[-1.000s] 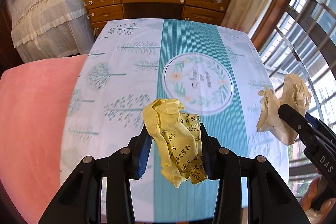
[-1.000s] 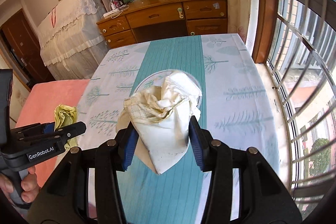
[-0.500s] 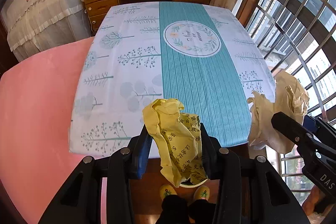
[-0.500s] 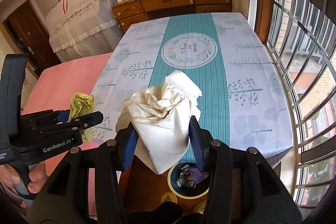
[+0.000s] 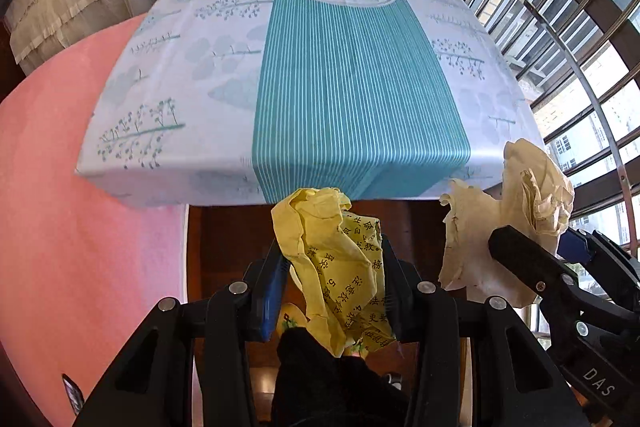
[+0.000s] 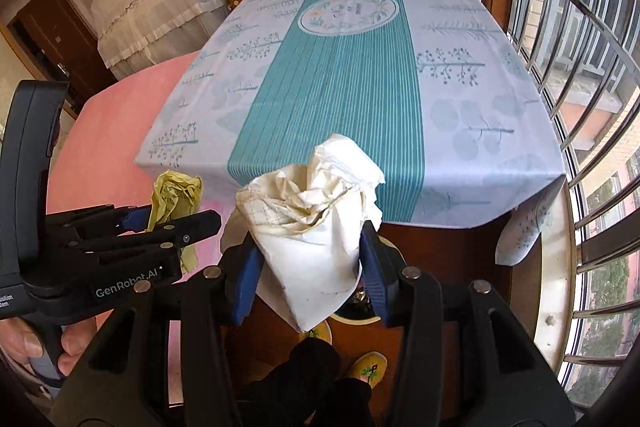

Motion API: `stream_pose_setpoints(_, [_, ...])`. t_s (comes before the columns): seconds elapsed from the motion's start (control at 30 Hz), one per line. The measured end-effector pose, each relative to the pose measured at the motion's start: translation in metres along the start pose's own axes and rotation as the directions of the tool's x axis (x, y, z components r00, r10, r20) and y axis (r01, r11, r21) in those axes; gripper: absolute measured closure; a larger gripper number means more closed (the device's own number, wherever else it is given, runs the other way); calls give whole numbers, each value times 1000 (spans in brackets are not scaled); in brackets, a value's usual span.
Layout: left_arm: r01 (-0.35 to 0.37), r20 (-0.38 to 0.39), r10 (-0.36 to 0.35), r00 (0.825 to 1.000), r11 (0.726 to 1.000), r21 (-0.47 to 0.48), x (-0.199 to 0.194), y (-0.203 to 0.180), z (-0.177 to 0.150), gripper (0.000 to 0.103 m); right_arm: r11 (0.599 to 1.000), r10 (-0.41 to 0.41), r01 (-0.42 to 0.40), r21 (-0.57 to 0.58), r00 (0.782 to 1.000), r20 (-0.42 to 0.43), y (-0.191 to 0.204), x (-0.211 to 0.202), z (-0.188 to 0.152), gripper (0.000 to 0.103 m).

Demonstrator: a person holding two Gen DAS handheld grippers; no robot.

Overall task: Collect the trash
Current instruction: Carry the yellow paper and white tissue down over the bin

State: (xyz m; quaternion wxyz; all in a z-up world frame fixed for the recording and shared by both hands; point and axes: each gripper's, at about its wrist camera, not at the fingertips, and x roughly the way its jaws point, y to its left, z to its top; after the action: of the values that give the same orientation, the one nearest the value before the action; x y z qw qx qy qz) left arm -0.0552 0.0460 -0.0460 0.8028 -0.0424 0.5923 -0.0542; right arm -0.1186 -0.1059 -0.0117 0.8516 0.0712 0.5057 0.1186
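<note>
L tool (image 5: 332, 279) is part-open, pads clamped on a crumpled yellow paper wad (image 5: 336, 267) w/ black printed characters. R tool (image 6: 310, 259) is also part-open, gripping a crumpled white paper wad (image 6: 316, 227). Both tools tilt steeply down, side by side, off the near edge of the tabletop (image 5: 200, 67), w/ wads held in air above the floor. R view alone shows fingers (image 6: 24, 343) round the L tool's handle and a bin rim (image 6: 356, 319) below the white wad; L view shows a pink bed (image 5: 80, 227).
</note>
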Motion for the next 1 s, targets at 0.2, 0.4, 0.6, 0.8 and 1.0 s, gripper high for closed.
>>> stream_pose_setpoints(0.2, [-13,-54,13,998,1000,-2,59,-5,-32,61,999,-7,9,47,999,-54,-29,49,-43,60])
stream_pose_setpoints(0.4, [-18,-55,19,998,1000,13,125,0,-42,60,997,-22,27,77,997,-73,-54,114,-66,60])
stream_pose_setpoints(0.6, [-2,-67,3,998,1000,16,204,14,-47,58,995,-36,44,90,996,-81,-75,192,-87,59])
stream_pose_setpoints(0.8, [10,-105,-6,994,999,46,287,25,-54,53,992,-26,41,117,991,-128,-101,277,-117,59])
stream_pose_setpoints(1.0, [26,-126,-15,992,996,86,347,28,-59,24,986,-7,36,162,984,-176,-128,343,-140,52])
